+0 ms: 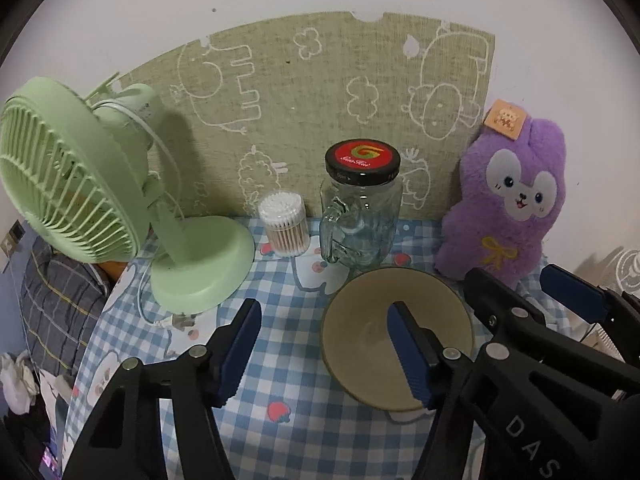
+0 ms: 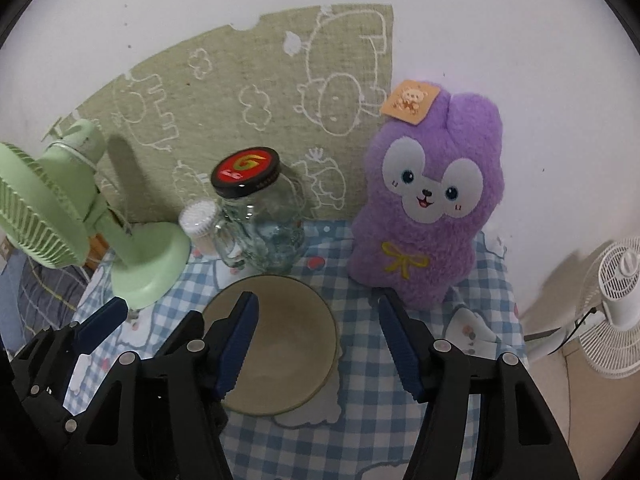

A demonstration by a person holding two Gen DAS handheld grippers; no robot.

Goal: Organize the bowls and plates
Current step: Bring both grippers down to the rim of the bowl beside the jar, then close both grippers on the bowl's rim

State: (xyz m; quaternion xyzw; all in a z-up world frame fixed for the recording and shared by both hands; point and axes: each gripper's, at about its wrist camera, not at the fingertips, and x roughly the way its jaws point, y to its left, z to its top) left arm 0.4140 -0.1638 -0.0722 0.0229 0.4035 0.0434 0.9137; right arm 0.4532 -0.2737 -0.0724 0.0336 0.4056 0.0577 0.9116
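Note:
A beige bowl [image 1: 360, 332] with a dark rim sits upright on the blue-and-white checked cloth [image 1: 288, 360]. My left gripper [image 1: 324, 348] stands open astride the bowl's left rim, with one pad above the inside and the other outside. My right gripper [image 2: 320, 342] is open astride the right rim of the same bowl [image 2: 288, 340], its left pad above the inside. No pad presses on the rim. The right gripper [image 1: 524, 288] also shows beside the bowl in the left wrist view. One of the left gripper's fingers [image 2: 105, 315] shows in the right wrist view.
Just behind the bowl stand a glass mug jar [image 1: 360, 216] with a red-and-black lid and a tub of cotton swabs [image 1: 285, 224]. A green desk fan [image 1: 120, 208] is at the left, a purple plush rabbit [image 2: 428, 208] at the right. A white floor fan [image 2: 616, 308] stands beyond the table's right edge.

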